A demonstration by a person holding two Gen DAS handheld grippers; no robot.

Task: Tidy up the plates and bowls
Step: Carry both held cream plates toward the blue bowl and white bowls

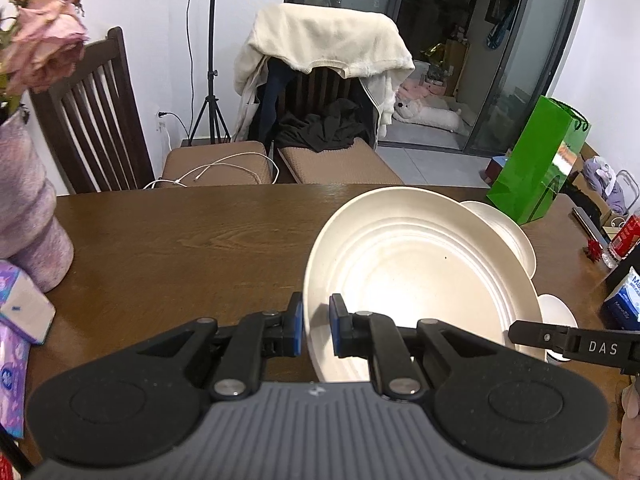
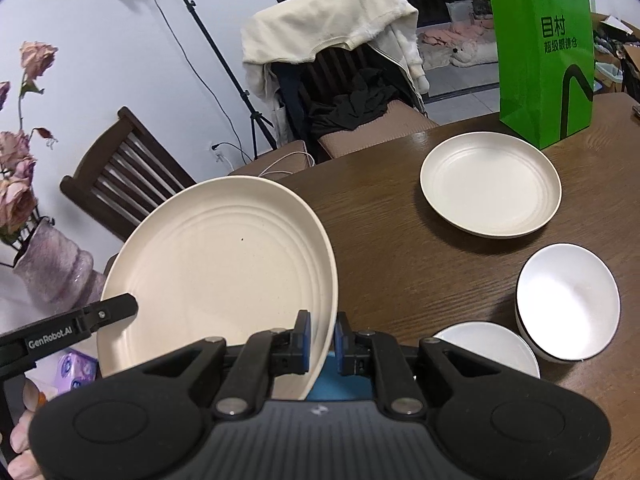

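Two grippers, left gripper (image 1: 316, 330) and right gripper (image 2: 322, 342), each clamp the rim of one cream plate (image 2: 224, 276), lifted at lower left; a second plate (image 2: 490, 184) upper right and two bowls (image 2: 568, 300) remain unstacked

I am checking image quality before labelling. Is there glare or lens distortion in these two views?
Left wrist view: a bright glare patch on the held cream plate, and the table edge bows. Right wrist view: a softer sheen in the white bowl; the tripod pole leans strongly, and the corners are dark.
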